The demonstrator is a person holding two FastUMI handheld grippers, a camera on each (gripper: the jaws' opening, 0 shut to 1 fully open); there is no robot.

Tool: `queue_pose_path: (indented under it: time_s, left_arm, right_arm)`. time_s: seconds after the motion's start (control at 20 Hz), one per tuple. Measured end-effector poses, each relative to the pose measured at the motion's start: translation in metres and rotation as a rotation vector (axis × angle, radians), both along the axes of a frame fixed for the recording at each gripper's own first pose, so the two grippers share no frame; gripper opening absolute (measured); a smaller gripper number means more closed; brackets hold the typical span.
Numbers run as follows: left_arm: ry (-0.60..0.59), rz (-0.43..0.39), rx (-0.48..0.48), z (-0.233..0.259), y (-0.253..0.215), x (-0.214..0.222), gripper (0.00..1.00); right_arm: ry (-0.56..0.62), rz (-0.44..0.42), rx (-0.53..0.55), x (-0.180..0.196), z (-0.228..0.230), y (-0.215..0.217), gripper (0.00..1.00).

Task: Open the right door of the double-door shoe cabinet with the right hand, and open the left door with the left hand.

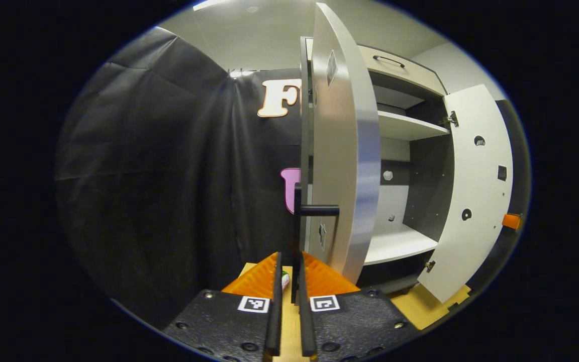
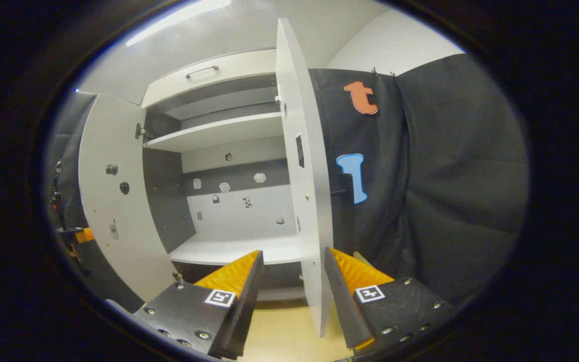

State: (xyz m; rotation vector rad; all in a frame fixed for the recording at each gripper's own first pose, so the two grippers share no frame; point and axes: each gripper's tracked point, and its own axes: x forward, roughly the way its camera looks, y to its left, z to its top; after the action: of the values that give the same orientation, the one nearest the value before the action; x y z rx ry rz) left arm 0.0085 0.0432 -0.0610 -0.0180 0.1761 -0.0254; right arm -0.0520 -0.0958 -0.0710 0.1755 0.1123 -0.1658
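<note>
Both cabinet [image 2: 219, 136] doors stand wide open, so the task looks nearly done. Left tongs [image 1: 289, 281] are nearly closed, fingers pinched on the vertical bar of the left door's handle [image 1: 314, 210]; contact looks real but the bar is thin, can't fully confirm both pads press. Left door [image 1: 345, 151] sits edge-on, swung well out from the cabinet. Right tongs [image 2: 289, 281] are open wide, straddling the lower edge of the right door [image 2: 304, 176] without gripping; whether a finger touches the panel I can't tell. Risks: left door near hinge limit, so more pull while clamped could strain the hinges or tip the cabinet; backing the left tongs out without opening first would drag the door back shut; right tongs withdrawing sideways could snag the panel edge and swing it
</note>
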Motion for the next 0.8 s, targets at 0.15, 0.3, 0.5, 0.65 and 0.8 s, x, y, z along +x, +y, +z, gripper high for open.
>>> queue_pose_path:
  time_s: [0.15, 0.3, 0.5, 0.65, 0.8]
  left_arm:
    - [0.011, 0.008, -0.001, -0.002, 0.001, -0.001, 0.42]
    - [0.028, 0.032, 0.016, -0.004, 0.002, -0.01, 0.42]
    - [0.054, 0.062, -0.007, 0.003, 0.004, -0.032, 0.42]
    - [0.025, 0.086, -0.022, 0.027, 0.004, -0.051, 0.42]
    - [-0.029, 0.072, 0.013, 0.063, -0.009, -0.065, 0.42]
  right_arm:
    - [-0.006, -0.034, -0.102, -0.011, 0.017, 0.004, 0.72]
    - [-0.025, -0.027, -0.153, -0.013, 0.035, 0.017, 0.71]
    - [-0.032, 0.001, -0.16, 0.005, 0.045, 0.041, 0.71]
    - [-0.033, 0.04, -0.15, 0.02, 0.045, 0.058, 0.71]
    - [-0.042, 0.089, -0.137, 0.032, 0.049, 0.078, 0.79]
